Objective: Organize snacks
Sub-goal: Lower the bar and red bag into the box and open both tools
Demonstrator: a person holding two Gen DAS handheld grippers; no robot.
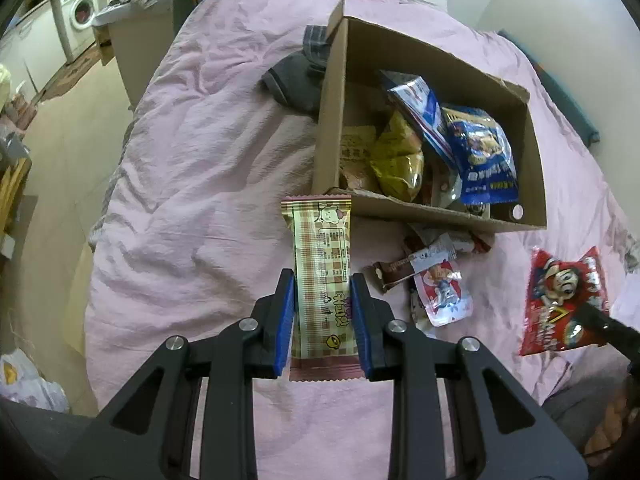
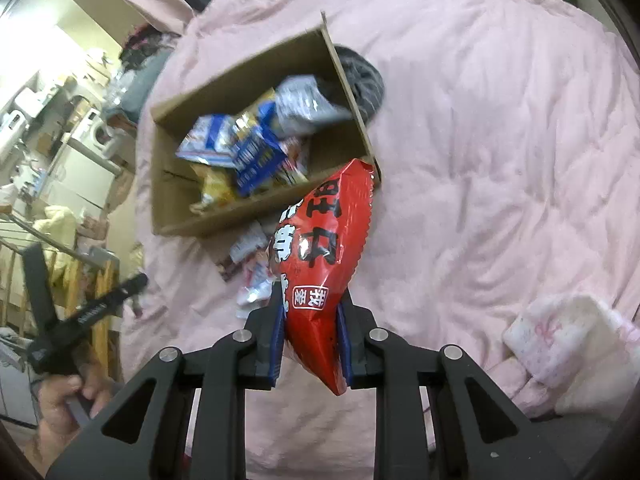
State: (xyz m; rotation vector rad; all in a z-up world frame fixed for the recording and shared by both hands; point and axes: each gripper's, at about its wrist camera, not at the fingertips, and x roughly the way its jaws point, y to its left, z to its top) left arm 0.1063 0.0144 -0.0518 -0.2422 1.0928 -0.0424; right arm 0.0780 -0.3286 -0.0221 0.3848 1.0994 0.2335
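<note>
While both grippers clamped snacks, loose packets (image 1: 436, 280) lay beside the cardboard box (image 1: 532, 184).
Left gripper (image 1: 323, 292) pinched the checked bar (image 1: 323, 272); right gripper (image 2: 310, 320) gripped the red bag (image 2: 320, 256); open pink quilt (image 2: 500, 160) lay around.

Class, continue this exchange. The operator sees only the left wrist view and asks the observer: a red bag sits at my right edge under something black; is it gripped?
Observer: Yes. The right tongs are shut on the red bag, blue pads pressing both sides.
Operator: Anything on the bedding further right?
Observer: A white-and-pink bundle lies there, apart from the box.
Operator: Who holds the left tongs?
Observer: A hand grips their handle.
</note>
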